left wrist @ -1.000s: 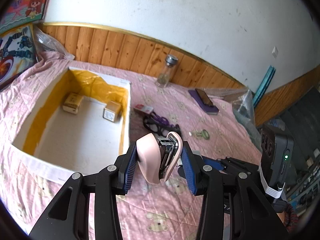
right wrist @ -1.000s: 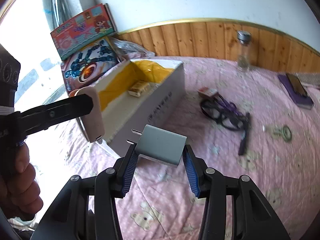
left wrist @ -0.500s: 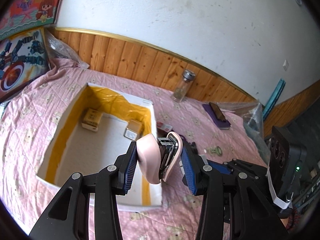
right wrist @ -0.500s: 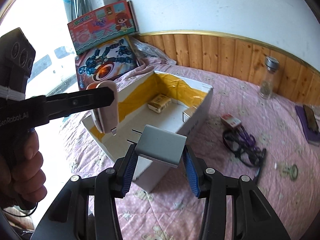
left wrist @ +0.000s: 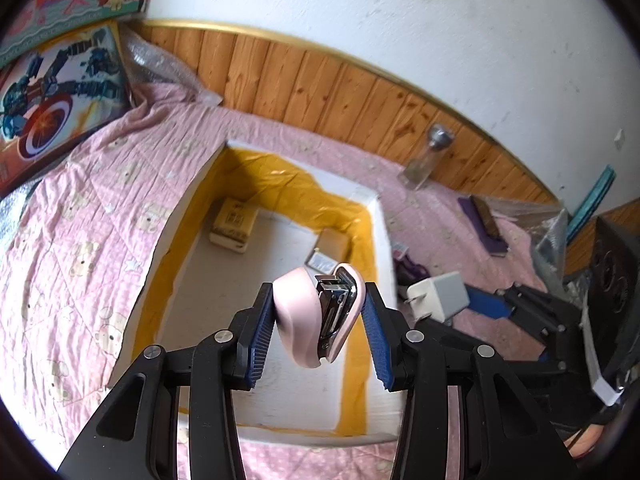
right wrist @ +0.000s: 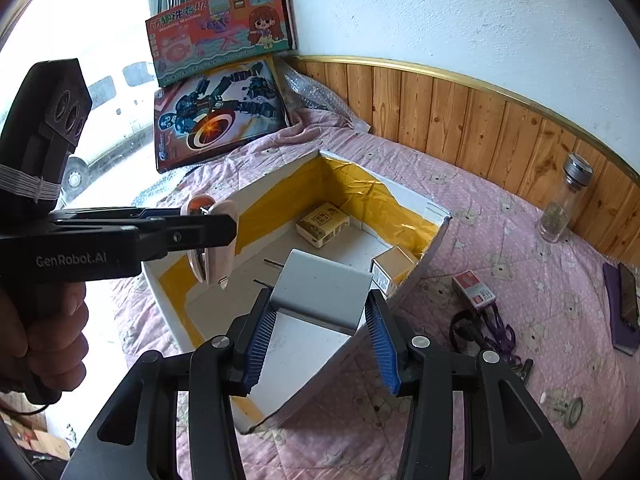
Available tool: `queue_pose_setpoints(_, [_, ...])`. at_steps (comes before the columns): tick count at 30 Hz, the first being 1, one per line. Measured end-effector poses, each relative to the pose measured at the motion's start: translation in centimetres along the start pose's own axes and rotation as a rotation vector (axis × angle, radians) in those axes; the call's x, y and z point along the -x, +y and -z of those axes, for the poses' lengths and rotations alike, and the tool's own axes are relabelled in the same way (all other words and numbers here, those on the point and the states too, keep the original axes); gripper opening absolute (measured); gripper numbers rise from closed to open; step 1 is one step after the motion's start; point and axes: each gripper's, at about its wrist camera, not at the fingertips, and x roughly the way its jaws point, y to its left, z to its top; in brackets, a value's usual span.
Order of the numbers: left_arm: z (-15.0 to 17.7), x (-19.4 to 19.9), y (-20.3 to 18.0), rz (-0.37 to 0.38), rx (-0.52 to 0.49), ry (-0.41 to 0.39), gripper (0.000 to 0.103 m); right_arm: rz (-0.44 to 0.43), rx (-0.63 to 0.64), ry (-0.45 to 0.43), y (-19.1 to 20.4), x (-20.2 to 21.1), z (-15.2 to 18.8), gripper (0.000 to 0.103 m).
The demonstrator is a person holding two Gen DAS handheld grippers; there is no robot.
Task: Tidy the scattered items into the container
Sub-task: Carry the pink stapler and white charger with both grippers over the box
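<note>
A white box (left wrist: 382, 216) (right wrist: 434, 210) lined with yellow tape lies open on the pink bedspread, with two small cartons (left wrist: 234, 220) (right wrist: 322, 224) inside. My left gripper (left wrist: 318, 322) is shut on a pink stapler (left wrist: 312, 316), which hangs above the box's open interior. That stapler (right wrist: 210, 246) also shows at the left of the right wrist view. My right gripper (right wrist: 320, 320) is shut on a grey-white charger plug (right wrist: 320, 294) over the box's near right edge; the same plug (left wrist: 438, 300) appears beside the box in the left wrist view.
On the bedspread right of the box lie a small red-white pack (right wrist: 474, 290), a purple-black strap tangle (right wrist: 486, 330), a key ring (right wrist: 568, 408), a phone on a purple notebook (right wrist: 626, 304) and a glass jar (right wrist: 564, 200). Two toy boxes (right wrist: 218, 116) lean against the far-left wall.
Both grippers have travelled from beside the box to over it, each still holding its item. The stapler now hangs above the box interior and the plug above its rim.
</note>
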Motion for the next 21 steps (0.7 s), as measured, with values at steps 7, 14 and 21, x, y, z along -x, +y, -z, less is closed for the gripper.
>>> queue_pose_setpoints(7, [-0.9,-2.1,1.3,-0.043,0.013,0.053,0.044,-0.008,0.024,0.031,-0.4,-2.4,-1.2,0.048])
queue_pose_setpoints(14, [-1.4,-3.3,1.8,-0.078,-0.007,0.098,0.044,-0.007,0.053,0.062,-0.8,-4.3,-2.5,0.048])
queue_pose_setpoints(21, [-1.7,-4.2,2.4,-0.096,-0.002,0.147,0.044,0.001,0.093,0.11,-0.8,-6.0,-3.9,0.048])
